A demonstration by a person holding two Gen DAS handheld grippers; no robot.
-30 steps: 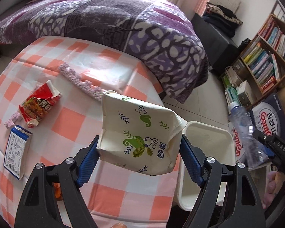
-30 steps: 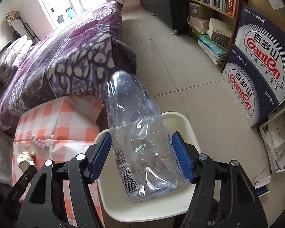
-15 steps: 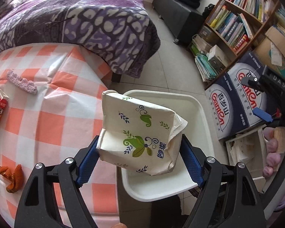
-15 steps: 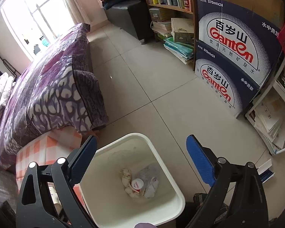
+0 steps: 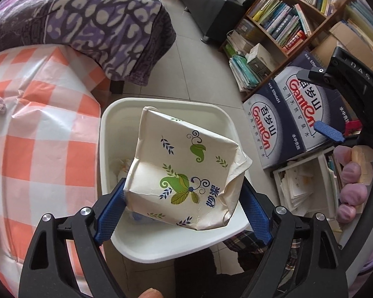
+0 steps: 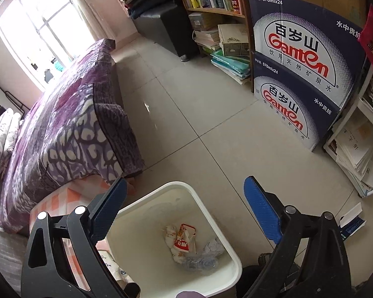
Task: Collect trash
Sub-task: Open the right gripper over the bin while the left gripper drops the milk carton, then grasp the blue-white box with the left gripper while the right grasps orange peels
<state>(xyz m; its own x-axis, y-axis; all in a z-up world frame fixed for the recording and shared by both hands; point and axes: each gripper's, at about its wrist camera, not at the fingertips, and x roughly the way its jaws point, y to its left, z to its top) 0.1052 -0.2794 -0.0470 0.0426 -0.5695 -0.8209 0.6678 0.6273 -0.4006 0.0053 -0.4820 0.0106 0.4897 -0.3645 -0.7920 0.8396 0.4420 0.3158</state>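
White trash bin [image 6: 212,226] sits on the floor tiles beside your checkered table [image 5: 37,134]. Inside it: crumpled white paper with a red-and-white wrapper [image 6: 184,238] on top, and a flattened clear plastic bottle [image 6: 201,260] against the near wall. Bottle detail is hazy, so the read is a guess from its sheen.

Your left gripper [image 5: 184,211] has the cream tissue pack [image 5: 186,171] with green leaf print between its blue pads, directly above the bin opening. The jaws are opening; both pads look right at the pack's sides, and whether they press it I cannot tell. The pack is tilted, one corner up toward the far rim.

Your right gripper [image 6: 186,208] is spread wide with nothing between the pads, hanging over the bin. The pack's edge shows at that view's lower left, by the bin's left wall.

Two stacked water cartons [image 6: 303,74] stand right of the bin, well apart from it.
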